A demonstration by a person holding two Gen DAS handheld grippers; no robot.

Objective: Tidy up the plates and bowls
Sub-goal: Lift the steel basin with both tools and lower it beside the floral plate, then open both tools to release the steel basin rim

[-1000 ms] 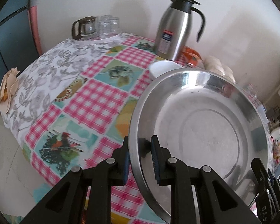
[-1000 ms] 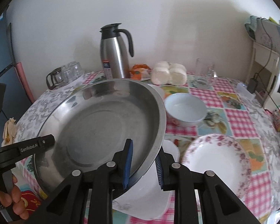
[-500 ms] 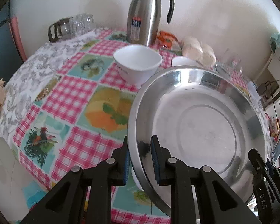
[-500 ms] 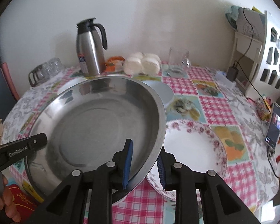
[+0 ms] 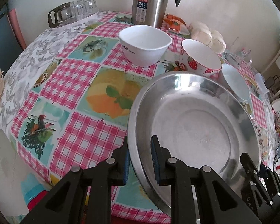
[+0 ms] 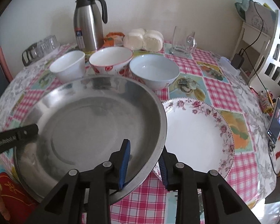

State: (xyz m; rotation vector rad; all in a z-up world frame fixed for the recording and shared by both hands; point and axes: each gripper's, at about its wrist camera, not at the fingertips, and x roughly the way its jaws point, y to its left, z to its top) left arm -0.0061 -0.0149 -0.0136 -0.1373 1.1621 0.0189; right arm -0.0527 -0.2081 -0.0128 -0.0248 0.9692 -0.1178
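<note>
Wide, shiny steel basin (image 5: 194, 123): left claw (image 5: 140, 160) clenches its rim; right claw (image 6: 143, 164) has just been loosening.

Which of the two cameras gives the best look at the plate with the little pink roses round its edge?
The right wrist view. There the rose-rimmed plate lies flat on the tablecloth, nearly whole, only its left edge hidden behind the steel basin. In the left wrist view I cannot find the plate; the basin fills that side.

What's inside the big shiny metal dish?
The metal dish looks empty: only bare steel and reflections show inside. One jaw of each gripper reaches over its rim and hides a little of the bottom there.
</note>
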